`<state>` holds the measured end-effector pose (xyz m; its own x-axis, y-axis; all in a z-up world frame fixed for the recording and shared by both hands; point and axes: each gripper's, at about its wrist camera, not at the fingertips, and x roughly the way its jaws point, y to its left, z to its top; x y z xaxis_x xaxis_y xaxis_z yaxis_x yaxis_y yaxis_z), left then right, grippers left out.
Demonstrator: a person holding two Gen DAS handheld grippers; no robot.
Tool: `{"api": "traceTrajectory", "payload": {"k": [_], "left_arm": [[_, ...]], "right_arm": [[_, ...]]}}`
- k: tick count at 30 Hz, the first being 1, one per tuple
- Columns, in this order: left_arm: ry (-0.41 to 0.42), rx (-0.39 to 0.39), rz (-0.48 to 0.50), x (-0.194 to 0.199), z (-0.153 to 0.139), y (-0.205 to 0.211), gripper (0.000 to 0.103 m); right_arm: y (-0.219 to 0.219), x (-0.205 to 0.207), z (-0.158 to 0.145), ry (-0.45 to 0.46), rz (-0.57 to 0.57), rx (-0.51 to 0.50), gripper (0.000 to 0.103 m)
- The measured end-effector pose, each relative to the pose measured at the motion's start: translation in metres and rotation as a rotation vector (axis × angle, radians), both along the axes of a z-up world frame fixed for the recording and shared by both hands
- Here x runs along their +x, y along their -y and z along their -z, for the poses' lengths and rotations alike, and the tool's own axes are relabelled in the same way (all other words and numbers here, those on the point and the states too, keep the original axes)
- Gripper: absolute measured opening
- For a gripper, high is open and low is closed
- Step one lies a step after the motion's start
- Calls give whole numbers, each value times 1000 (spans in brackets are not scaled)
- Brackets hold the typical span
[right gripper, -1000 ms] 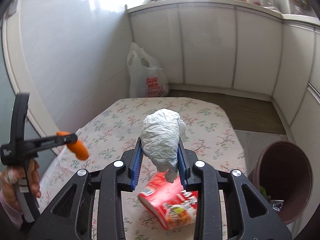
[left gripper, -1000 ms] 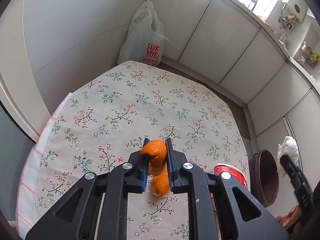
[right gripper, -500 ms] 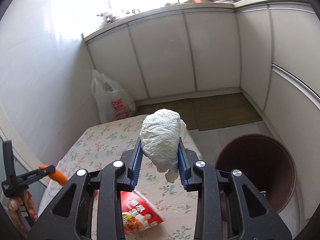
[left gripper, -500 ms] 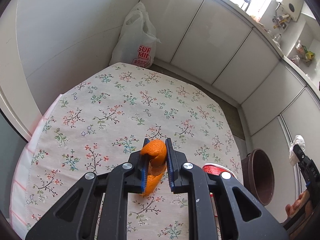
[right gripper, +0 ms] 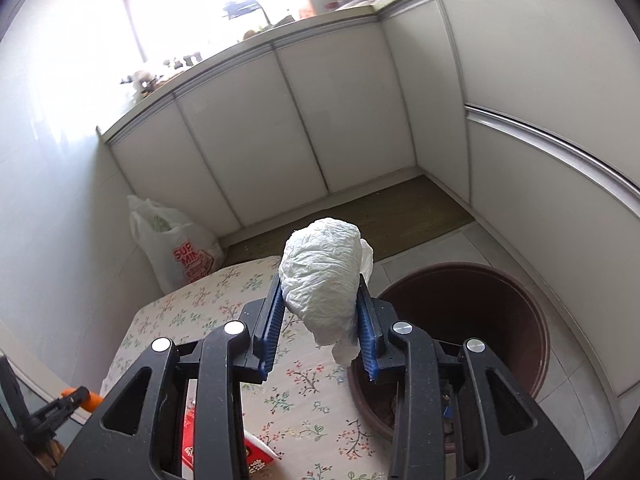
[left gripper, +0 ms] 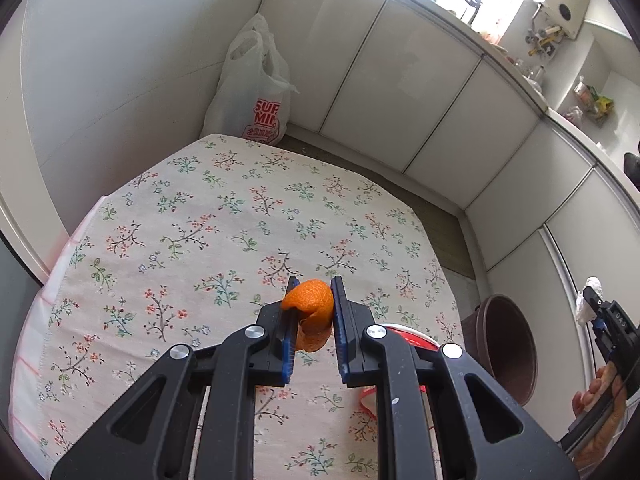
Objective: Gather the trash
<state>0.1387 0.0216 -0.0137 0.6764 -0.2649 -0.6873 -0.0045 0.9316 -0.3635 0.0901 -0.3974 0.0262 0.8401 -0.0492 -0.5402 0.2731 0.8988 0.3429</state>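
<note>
Right tongs [right gripper: 320,300] with tissue wad [right gripper: 322,268] now nearer brown bin [right gripper: 520,304].

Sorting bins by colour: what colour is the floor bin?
Dark brown bin, best seen in the right wrist view.

Right gripper [right gripper: 320,320], crumpled white tissue [right gripper: 324,276] clamped: carried from above the floral table [right gripper: 304,392] to beside the brown bin [right gripper: 472,320]; wrist rolled.
</note>
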Motion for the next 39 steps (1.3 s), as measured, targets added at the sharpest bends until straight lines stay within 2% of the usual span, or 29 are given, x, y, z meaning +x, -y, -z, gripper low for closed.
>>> {"api": "traceTrajectory", "payload": {"k": [6, 9, 10, 13, 15, 17, 19, 28, 39], "left_arm": [[6, -5, 25, -3, -11, 29, 16], [29, 11, 54, -5, -23, 49, 16], [38, 17, 67, -5, -28, 58, 16], [57, 30, 106, -6, -40, 80, 16], [68, 39, 142, -7, -46, 100, 17], [77, 45, 171, -7, -51, 118, 17], [90, 46, 207, -7, -57, 138, 17], [116, 8, 334, 0, -67, 220, 17], [104, 13, 409, 11, -59, 283, 18]], "right_arm": [[26, -4, 6, -21, 91, 22, 34], [42, -9, 10, -22, 125, 83, 36], [47, -10, 11, -20, 138, 99, 40], [60, -19, 13, -12, 195, 143, 64], [69, -26, 13, 6, 229, 174, 71], [75, -31, 12, 15, 260, 188, 89], [82, -40, 12, 29, 312, 202, 96], [113, -60, 26, 25, 415, 340, 96], [124, -67, 29, 53, 442, 395, 96]]}}
